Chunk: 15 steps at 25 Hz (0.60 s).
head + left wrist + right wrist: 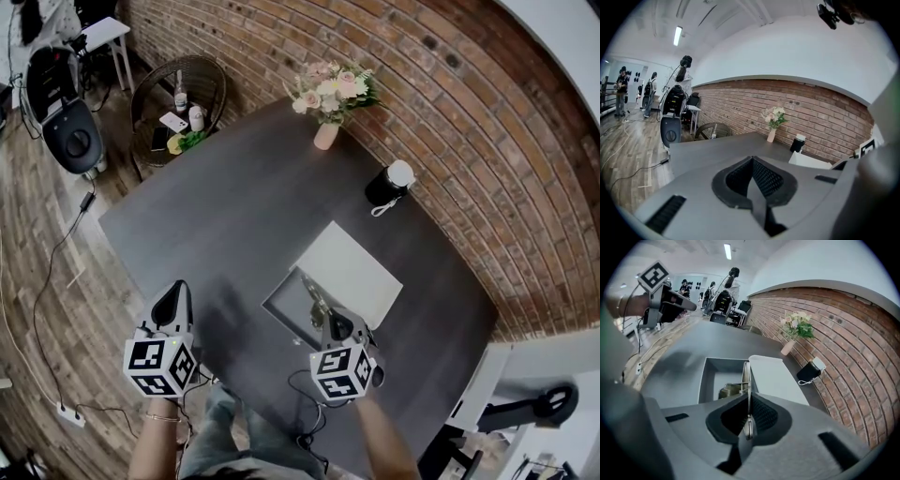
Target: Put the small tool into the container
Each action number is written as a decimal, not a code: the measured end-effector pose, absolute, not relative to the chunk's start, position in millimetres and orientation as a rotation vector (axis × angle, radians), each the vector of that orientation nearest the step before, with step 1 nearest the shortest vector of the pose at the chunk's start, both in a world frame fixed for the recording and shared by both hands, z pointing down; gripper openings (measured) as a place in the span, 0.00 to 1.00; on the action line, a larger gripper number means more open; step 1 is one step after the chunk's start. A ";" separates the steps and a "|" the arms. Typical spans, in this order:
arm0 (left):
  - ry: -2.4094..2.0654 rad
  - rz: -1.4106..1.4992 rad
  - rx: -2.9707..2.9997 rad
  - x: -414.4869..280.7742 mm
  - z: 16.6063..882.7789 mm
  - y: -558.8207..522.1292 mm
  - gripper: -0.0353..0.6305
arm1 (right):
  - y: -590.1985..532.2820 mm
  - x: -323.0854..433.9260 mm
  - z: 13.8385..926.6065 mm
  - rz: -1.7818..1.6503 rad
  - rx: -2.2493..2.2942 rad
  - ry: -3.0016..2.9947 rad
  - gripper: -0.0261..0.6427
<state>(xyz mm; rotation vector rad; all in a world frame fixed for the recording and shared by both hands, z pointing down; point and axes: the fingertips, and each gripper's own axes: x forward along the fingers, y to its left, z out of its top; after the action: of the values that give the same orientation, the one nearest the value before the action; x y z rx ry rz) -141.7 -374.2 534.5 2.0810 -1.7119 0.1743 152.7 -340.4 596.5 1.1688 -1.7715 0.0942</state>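
A thin flat metal tool [746, 373] sticks out forward from my right gripper [748, 404], whose jaws are shut on it. The tool's tip hangs over the open grey container [707, 380], which holds a small olive-coloured object [727, 391]. In the head view the right gripper [326, 317] is at the container's [281, 309] near right corner, close to the table's front edge. My left gripper [174, 302] is off to the left above the table's edge, away from the container. Its jaws [752, 180] are shut with nothing between them.
A white lid [354, 270] lies against the container's far right side. Further back on the dark table [216, 216] stand a vase of flowers [327, 101] and a black and white cylinder [386, 185]. A round wicker side table [178, 98] stands beyond the table's far left corner.
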 end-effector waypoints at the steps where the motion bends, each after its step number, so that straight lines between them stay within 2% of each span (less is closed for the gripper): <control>1: -1.711 0.175 2.081 -141.5 535.2 -374.6 0.05 | -340.6 152.9 598.5 0.081 1.155 -1.763 0.05; 15: -1.708 0.214 2.072 -139.6 545.0 -371.7 0.05 | -348.0 167.7 616.3 0.013 1.117 -1.659 0.05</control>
<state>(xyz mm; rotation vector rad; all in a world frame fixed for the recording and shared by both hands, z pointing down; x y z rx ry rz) -139.6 -371.7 545.0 2.0715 -1.7080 0.2142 167.7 -348.0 616.3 1.1170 -1.6587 0.0127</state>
